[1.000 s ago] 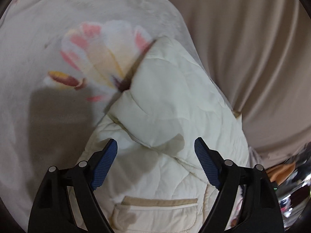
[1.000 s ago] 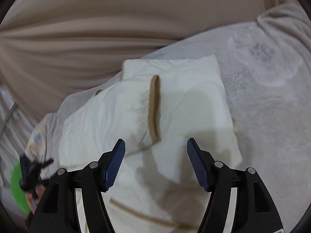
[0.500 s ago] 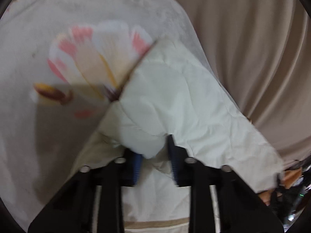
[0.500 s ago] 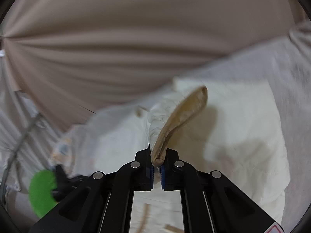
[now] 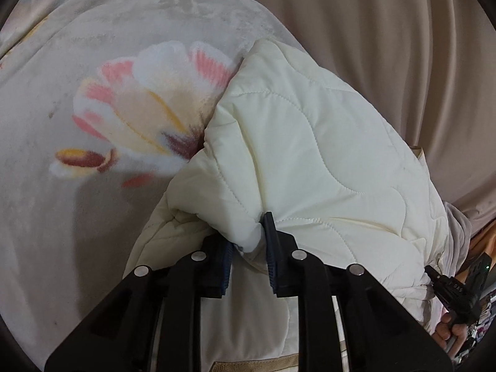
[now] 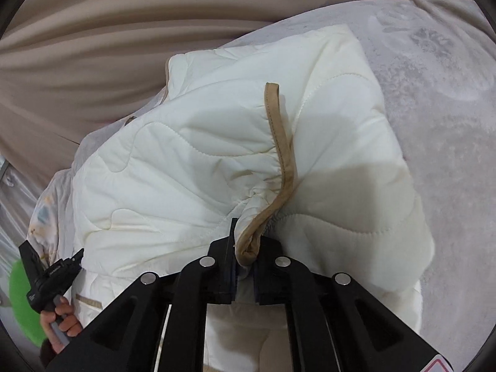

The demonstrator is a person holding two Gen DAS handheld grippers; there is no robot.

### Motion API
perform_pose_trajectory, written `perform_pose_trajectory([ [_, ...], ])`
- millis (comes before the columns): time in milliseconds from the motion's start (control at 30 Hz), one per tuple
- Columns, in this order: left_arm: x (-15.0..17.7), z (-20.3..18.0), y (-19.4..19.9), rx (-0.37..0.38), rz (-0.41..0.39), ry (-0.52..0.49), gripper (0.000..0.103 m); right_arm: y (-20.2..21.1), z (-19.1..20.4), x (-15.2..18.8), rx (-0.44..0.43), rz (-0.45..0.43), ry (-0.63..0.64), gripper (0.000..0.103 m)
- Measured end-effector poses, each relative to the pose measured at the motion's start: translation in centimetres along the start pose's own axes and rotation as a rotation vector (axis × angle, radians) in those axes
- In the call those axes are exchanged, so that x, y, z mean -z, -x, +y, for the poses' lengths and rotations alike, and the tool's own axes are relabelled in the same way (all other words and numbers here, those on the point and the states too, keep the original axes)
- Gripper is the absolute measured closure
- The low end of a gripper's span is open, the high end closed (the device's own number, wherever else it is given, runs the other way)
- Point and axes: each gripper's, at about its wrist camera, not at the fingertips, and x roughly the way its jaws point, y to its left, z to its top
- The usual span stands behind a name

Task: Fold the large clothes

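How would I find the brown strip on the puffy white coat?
Find the grey blanket, then the cream quilted coat lying on it. The tan strip edges its cuff, pinched in the right hand-held gripper, the only brown band curving upward.

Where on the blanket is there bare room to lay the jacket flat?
Bare blanket lies open left of the jacket around the flower print, and right of it in the right wrist view, toward the blanket's raised edge. The curtain side is crowded: the jacket nearly reaches it.
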Motion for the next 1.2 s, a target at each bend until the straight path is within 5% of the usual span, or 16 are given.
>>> perform_pose_trajectory([
  [167,0.7,-0.1,0.1,-0.022,-0.043,-0.022,0.084,5.6,1.4,0.0,0.144,-0.188,-0.020,0.081],
  [300,0.6,0.0,-0.1,-0.023,-0.059,0.006,0.083,5.4,8.9,-0.2,0.041,-0.156,0.209,0.084],
  [533,0.8,0.7,-0.2,0.005,-0.066,0.035,0.083,-5.3,25.5,0.0,-0.166,0.015,0.560,0.090],
  [800,0.9,1.6,-0.2,0.042,-0.069,0.075,0.083,-17.7,35.4,0.0,-0.133,0.150,0.645,0.092],
  [900,1.0,1.4,-0.2,0.035,-0.074,0.071,0.083,-23.1,35.7,-0.5,-0.035,0.208,0.630,0.103],
  [967,1.1,1.4,-0.2,0.033,-0.070,0.071,0.083,-23.3,35.1,-1.5,-0.035,0.168,0.566,0.103],
  [1033,1.1,1.5,-0.1,0.036,-0.070,0.073,0.083,-21.6,34.4,-2.5,0.034,0.067,0.504,0.103],
  [1200,1.1,2.1,-0.1,0.064,-0.070,0.090,0.083,-11.6,27.8,-3.8,-0.131,-0.065,0.386,0.092],
])
